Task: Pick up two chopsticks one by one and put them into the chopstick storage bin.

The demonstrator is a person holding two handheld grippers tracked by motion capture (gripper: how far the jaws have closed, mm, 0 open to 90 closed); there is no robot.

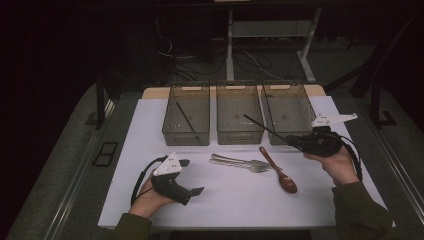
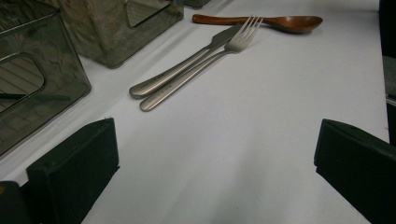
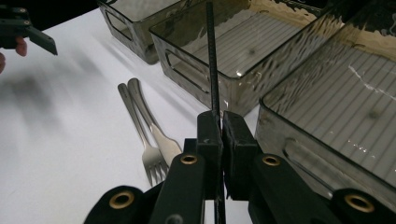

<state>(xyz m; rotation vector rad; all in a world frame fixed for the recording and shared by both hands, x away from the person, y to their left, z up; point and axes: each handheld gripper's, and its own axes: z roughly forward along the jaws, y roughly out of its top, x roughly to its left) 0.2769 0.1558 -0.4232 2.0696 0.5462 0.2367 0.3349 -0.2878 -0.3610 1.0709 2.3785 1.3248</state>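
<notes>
— What is held in the right tongs (image 1: 295, 141)?

— A thin black chopstick (image 1: 265, 129) is pinched between the two jaws, which are pressed together on it. It is pointed up and away, over the front edge of the middle bin (image 1: 239, 114), as seen in the high view; in the right gripper view the stick (image 3: 212, 70) is seen rising above that bin's near wall.

— And the left tongs (image 1: 192, 176)?

— They are spread wide, with nothing between them, and are held low over the white bench (image 1: 225, 195) at its near left.

— What else is laid out?

— A second black chopstick (image 1: 186, 120) is seen inside the left bin (image 1: 186, 115). A fork (image 1: 240, 166) and a knife (image 1: 235, 159) are laid side by side on the bench, with a wooden spoon (image 1: 279, 171) just beside them. The right bin (image 1: 289, 107) is set next to the middle one.
</notes>
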